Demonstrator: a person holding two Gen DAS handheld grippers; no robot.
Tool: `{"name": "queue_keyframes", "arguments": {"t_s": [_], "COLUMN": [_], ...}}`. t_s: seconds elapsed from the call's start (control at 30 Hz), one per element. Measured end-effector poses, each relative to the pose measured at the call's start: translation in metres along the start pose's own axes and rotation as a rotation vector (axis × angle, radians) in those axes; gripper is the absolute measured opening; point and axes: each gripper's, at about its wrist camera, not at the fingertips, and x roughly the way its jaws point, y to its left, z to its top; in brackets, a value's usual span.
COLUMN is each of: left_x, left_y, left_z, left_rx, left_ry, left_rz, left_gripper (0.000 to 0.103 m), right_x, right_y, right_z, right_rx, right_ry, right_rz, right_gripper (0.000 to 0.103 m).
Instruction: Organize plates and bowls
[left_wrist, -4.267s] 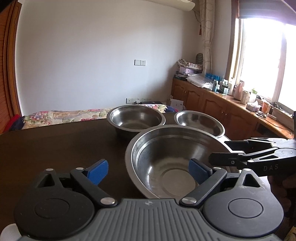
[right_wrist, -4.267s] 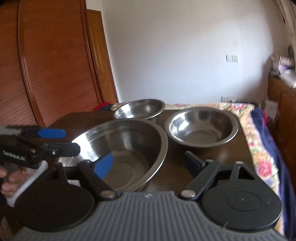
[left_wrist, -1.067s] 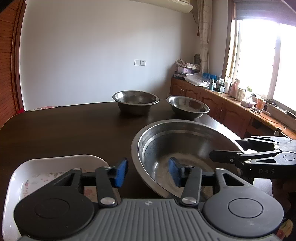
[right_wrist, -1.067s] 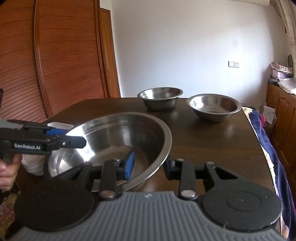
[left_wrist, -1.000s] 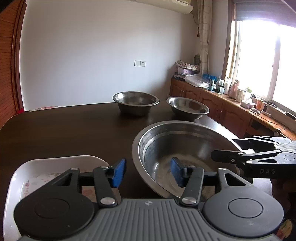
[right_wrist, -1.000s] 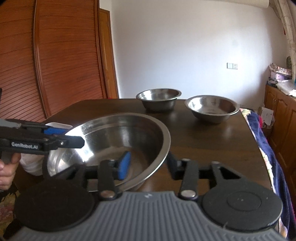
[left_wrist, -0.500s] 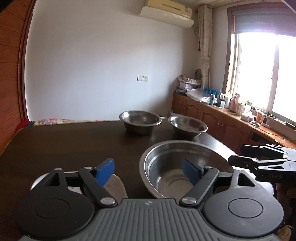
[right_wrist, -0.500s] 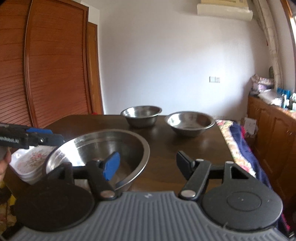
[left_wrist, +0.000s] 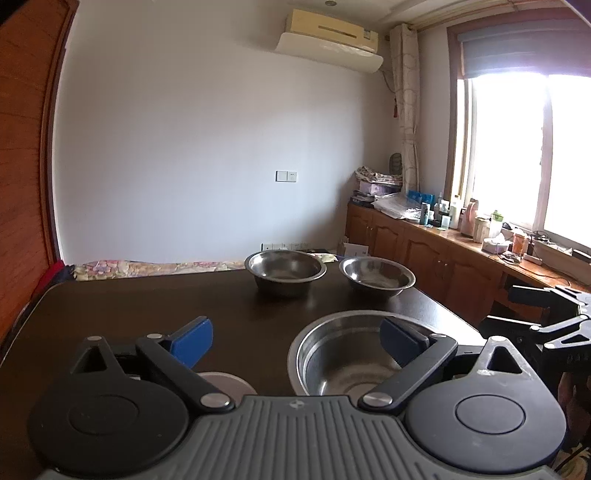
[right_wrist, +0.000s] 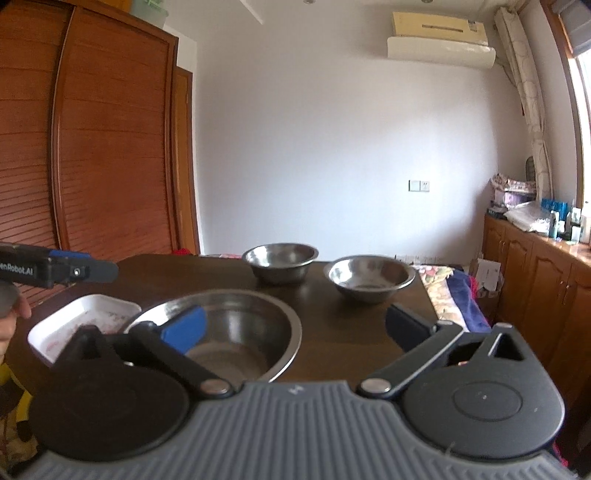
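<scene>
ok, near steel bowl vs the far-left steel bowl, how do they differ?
The near bowl looks wider, with a broad flared rim; the far-left bowl looks smaller, with steeper sides. The near bowl sits at the table's near edge beside a white dish; the far-left bowl stands at the far end. Both are empty, upright, bare steel.

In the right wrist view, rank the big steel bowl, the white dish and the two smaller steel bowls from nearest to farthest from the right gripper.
1. Big steel bowl, directly ahead, by the left finger.
2. White dish, to the left.
3. Two smaller steel bowls, left and right, at the table's far end; too close to rank.
</scene>
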Motion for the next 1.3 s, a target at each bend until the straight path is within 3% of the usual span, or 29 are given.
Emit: {"name": "queue_keyframes", "arguments": {"t_s": [0.23, 0.57, 0.63, 0.7, 0.77, 0.8, 0.83, 0.97, 1.3], "left_x": [0.019, 0.056, 0.065, 0.074, 0.084, 0.089, 0.095, 0.124, 0.198], "left_y": [-0.002, 0.001, 0.003, 0.006, 0.011, 0.013, 0.015, 0.025, 0.045], "left_z": [0.018, 0.053, 0.058, 0.063, 0.067, 0.068, 0.069, 0.074, 0.081], "left_rx": [0.036, 0.079, 0.089, 0.083, 0.075, 0.072, 0.069, 0.049, 0.014], "left_ry": [0.007, 0.021, 0.034, 0.038, 0.050, 0.057, 0.067, 0.122, 0.236], "left_rz": [0.000, 0.029, 0.041, 0.040, 0.039, 0.040, 0.039, 0.026, 0.017], "left_gripper": [0.103, 0.103, 0.103, 0.103, 0.103, 0.103, 0.103, 0.094, 0.086], "right_x": [0.006, 0.042, 0.055, 0.067, 0.084, 0.095, 0.102, 0.139, 0.208], "right_y": [-0.011, -0.030, -0.033, -0.034, -0.036, -0.035, -0.034, -0.036, -0.034], "right_z": [0.016, 0.066, 0.076, 0.081, 0.085, 0.087, 0.087, 0.091, 0.092], "right_rx": [-0.008, -0.003, 0.014, 0.029, 0.038, 0.035, 0.037, 0.030, 0.048], "right_ry": [0.000, 0.023, 0.040, 0.064, 0.087, 0.111, 0.130, 0.202, 0.347], "right_rz": [0.006, 0.114, 0.146, 0.168, 0.179, 0.184, 0.186, 0.186, 0.212], "right_gripper": [0.103, 0.101, 0.084, 0.081, 0.067, 0.056, 0.052, 0.045, 0.045]}}
